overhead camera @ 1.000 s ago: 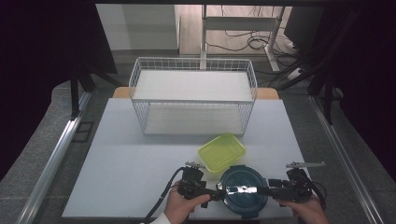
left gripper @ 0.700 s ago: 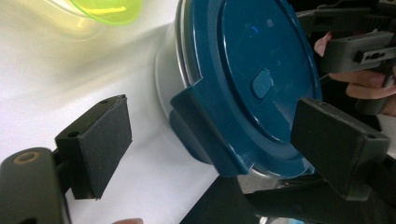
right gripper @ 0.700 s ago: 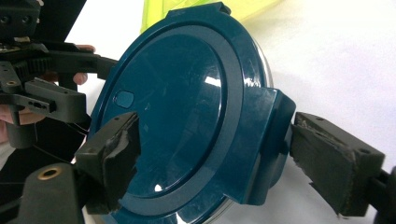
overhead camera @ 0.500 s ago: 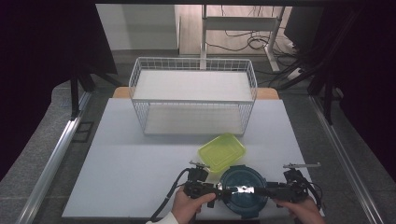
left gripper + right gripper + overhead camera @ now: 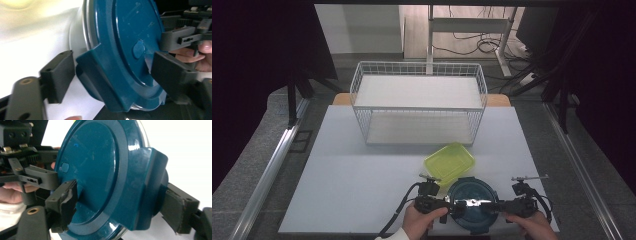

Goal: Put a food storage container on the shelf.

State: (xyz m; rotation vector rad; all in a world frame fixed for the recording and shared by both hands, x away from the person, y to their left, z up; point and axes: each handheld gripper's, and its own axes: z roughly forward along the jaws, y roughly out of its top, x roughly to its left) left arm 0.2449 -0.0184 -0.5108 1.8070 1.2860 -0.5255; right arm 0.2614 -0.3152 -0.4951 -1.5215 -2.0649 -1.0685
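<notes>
A round container with a dark teal lid (image 5: 472, 200) sits at the near edge of the white table (image 5: 352, 190). My left gripper (image 5: 451, 206) comes at it from the left. Its jaws have just been closing and now pinch the lid's left latch flap (image 5: 100, 85), one pad outside the flap and one on the lid top; left gripper (image 5: 112, 72). My right gripper (image 5: 498, 206) mirrors this on the opposite side. Its jaws have also been closing, and its pads press the right latch flap (image 5: 150, 187) and the lid top; right gripper (image 5: 120, 205).
A yellow-green rectangular container (image 5: 450, 162) lies just behind the round one, touching or nearly so. A white wire basket (image 5: 419, 65) stands at the back of the table. The table's near edge runs right under my hands.
Both hands have edged slightly inward against the teal lid. The container, the yellow-green box and the basket have stayed where they were.
</notes>
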